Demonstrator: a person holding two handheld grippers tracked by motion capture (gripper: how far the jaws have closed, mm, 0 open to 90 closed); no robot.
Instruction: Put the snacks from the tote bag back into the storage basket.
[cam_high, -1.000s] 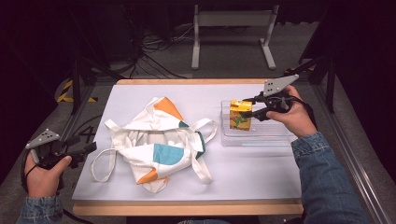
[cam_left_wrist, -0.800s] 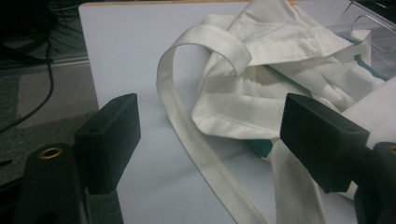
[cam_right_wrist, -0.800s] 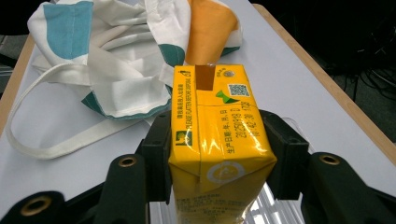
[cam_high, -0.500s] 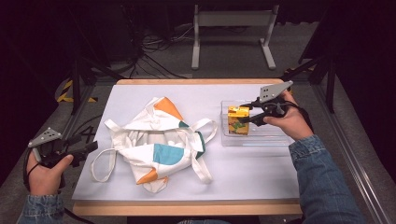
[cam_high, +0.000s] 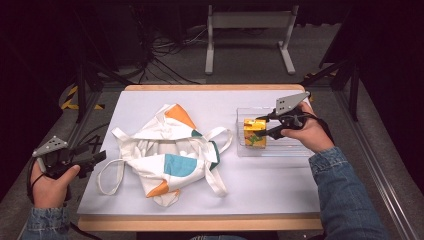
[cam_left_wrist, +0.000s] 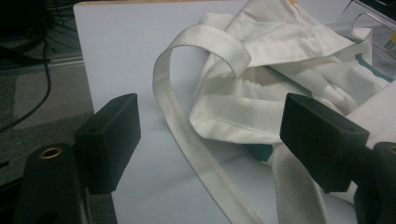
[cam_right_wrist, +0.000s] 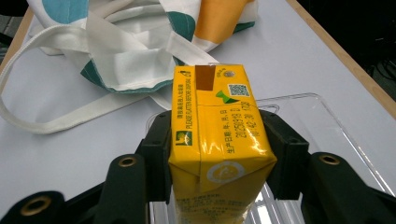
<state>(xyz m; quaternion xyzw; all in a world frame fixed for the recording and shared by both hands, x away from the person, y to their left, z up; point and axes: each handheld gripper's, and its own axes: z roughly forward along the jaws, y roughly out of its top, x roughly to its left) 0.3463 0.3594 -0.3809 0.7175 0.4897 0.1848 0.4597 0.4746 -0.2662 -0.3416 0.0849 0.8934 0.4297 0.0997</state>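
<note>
yellow drink carton (cam_right_wrist: 217, 140) sits upright between the two black jaws of the right gripper (cam_high: 261, 127), its long axis vertical and its sides pressed by the pads, so the jaws are clamped on it. in the high view the carton (cam_high: 254, 132) stands at the left end of the clear plastic tray (cam_high: 295, 150) on the right part of the white table (cam_high: 265, 185); whether its base touches the tray floor or hangs just above it cannot be told.

the cloth tote bag (cam_high: 172, 150), white with orange and teal patches, lies crumpled at the table's middle, just left of the tray, its handles spread out; one strap end reaches close to the tray's left wall. from the carton the bag lies straight to the left, and the right hand (cam_high: 310, 132) is by far the nearer to both.

the left gripper (cam_high: 87, 161) hovers at the table's left edge, jaws wide apart and empty. in the left gripper view a loop of the bag's webbing handle (cam_left_wrist: 196, 140) runs between and beyond the open jaws, a likely thing to grasp if the bag is to be opened for the carton, though that is only a guess.
</note>
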